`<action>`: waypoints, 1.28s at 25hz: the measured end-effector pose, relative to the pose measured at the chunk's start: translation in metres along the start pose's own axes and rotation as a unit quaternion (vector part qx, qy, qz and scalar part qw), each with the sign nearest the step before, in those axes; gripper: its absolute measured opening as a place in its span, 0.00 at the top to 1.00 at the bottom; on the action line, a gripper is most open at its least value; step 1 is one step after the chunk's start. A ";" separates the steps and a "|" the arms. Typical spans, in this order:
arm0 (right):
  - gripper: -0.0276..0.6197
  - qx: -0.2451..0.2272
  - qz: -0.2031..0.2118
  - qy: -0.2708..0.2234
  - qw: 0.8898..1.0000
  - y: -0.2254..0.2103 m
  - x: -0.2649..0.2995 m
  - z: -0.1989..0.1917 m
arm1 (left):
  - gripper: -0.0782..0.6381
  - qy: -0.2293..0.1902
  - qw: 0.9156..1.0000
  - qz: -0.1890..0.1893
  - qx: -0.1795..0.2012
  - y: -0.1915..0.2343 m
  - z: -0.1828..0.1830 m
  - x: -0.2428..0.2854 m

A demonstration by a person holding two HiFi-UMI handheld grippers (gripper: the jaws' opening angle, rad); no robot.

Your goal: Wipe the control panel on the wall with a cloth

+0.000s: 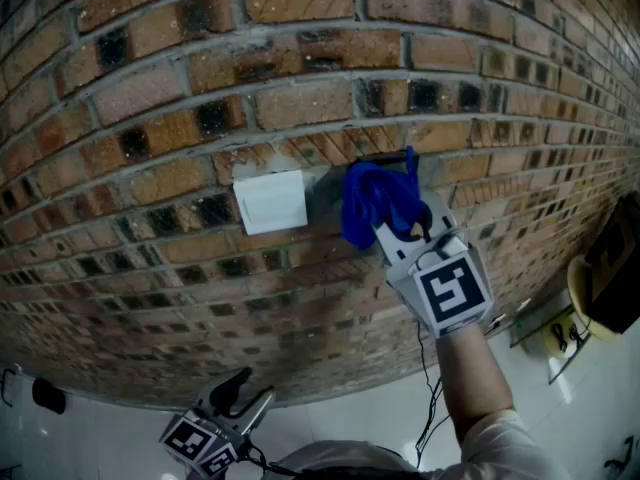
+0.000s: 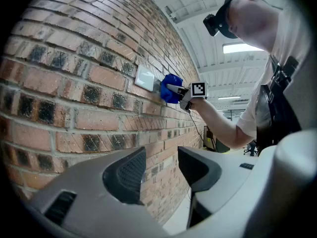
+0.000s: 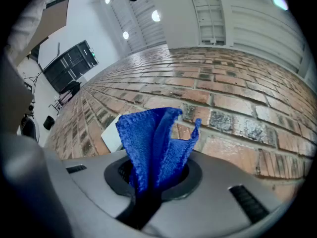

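A white control panel is fixed flat on the brick wall; it also shows in the left gripper view and at the left of the right gripper view. My right gripper is shut on a bunched blue cloth, held against the wall just right of the panel, over a dark patch. The cloth sticks up from between the jaws. My left gripper hangs low, well below the panel, open with nothing between its fingers.
A cable hangs down the wall below my right arm. A yellow object and dark gear stand at the right edge near the floor. A small black object lies low at the left.
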State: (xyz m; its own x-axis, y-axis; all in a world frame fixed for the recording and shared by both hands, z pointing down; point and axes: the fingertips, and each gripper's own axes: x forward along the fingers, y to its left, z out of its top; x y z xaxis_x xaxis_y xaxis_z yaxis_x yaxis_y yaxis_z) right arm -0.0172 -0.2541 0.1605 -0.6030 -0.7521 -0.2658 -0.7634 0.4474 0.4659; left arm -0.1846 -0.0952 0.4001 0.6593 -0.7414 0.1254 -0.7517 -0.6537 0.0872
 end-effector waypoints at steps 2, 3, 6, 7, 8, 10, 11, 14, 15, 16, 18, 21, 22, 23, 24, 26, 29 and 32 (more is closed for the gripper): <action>0.82 -0.001 -0.023 0.008 1.000 -0.023 -0.013 -0.007 | 0.60 -0.001 1.000 0.000 0.009 0.001 0.002 0.008; 0.82 -0.003 -0.034 0.011 0.999 -0.036 -0.019 -0.012 | 0.60 -0.002 1.000 0.000 0.011 0.002 0.003 0.012; 0.82 -0.016 -0.061 0.016 0.998 -0.075 -0.037 -0.027 | 0.60 -0.003 1.000 -0.001 0.014 0.001 0.005 0.021; 0.82 -0.017 -0.070 0.021 0.997 -0.086 -0.042 -0.033 | 0.60 -0.004 1.000 -0.003 0.014 0.000 0.006 0.025; 0.82 -0.018 -0.081 0.029 0.996 -0.097 -0.047 -0.039 | 0.60 -0.005 1.000 -0.005 0.014 -0.002 0.007 0.027; 0.82 -0.017 -0.098 0.048 0.994 -0.115 -0.055 -0.057 | 0.60 -0.007 1.000 -0.008 0.009 -0.006 0.009 0.031; 0.82 -0.014 -0.102 0.054 0.993 -0.122 -0.057 -0.065 | 0.60 -0.006 1.000 -0.009 0.007 -0.007 0.009 0.032; 0.82 -0.003 -0.100 0.052 0.994 -0.127 -0.060 -0.069 | 0.60 -0.001 1.000 -0.010 0.010 -0.008 0.007 0.031; 0.82 -0.005 -0.098 0.048 0.994 -0.122 -0.062 -0.063 | 0.60 -0.001 1.000 -0.010 0.011 -0.008 0.006 0.030; 0.82 -0.007 -0.093 0.040 0.995 -0.114 -0.064 -0.054 | 0.60 -0.003 1.000 -0.009 0.009 -0.008 0.006 0.030; 0.82 -0.006 -0.069 0.016 0.997 -0.086 -0.064 -0.031 | 0.60 -0.003 1.000 -0.008 0.001 -0.008 0.004 0.028; 0.82 -0.011 -0.014 -0.008 1.000 -0.035 -0.049 -0.005 | 0.60 -0.001 1.000 -0.009 0.004 -0.007 -0.001 0.026; 0.82 -0.019 0.003 -0.010 1.000 -0.020 -0.041 0.000 | 0.60 0.000 1.000 -0.009 0.006 -0.007 -0.001 0.026; 0.82 -0.026 0.015 -0.011 0.999 -0.007 -0.032 0.004 | 0.60 0.001 1.000 -0.010 0.006 -0.007 -0.002 0.025; 0.82 -0.030 0.024 -0.011 0.999 0.004 -0.024 0.007 | 0.60 0.001 1.000 -0.010 0.006 -0.008 -0.002 0.023; 0.82 -0.031 0.032 -0.010 0.999 0.016 -0.008 0.012 | 0.60 0.002 1.000 -0.009 0.006 -0.009 -0.004 0.020; 0.82 -0.029 0.031 -0.019 0.999 0.017 0.009 0.017 | 0.60 -0.002 1.000 -0.004 0.000 -0.010 -0.004 0.017; 0.82 -0.023 0.012 -0.023 0.999 -0.003 0.006 0.016 | 0.60 -0.017 1.000 0.002 -0.010 -0.012 0.002 0.016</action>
State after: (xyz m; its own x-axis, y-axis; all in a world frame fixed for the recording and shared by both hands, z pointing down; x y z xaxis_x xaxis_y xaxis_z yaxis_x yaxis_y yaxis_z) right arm -0.0221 -0.2518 0.1440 -0.6313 -0.7184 -0.2923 -0.7382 0.4410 0.5104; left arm -0.1646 -0.0998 0.3987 0.6555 -0.7495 0.0924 -0.7549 -0.6472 0.1058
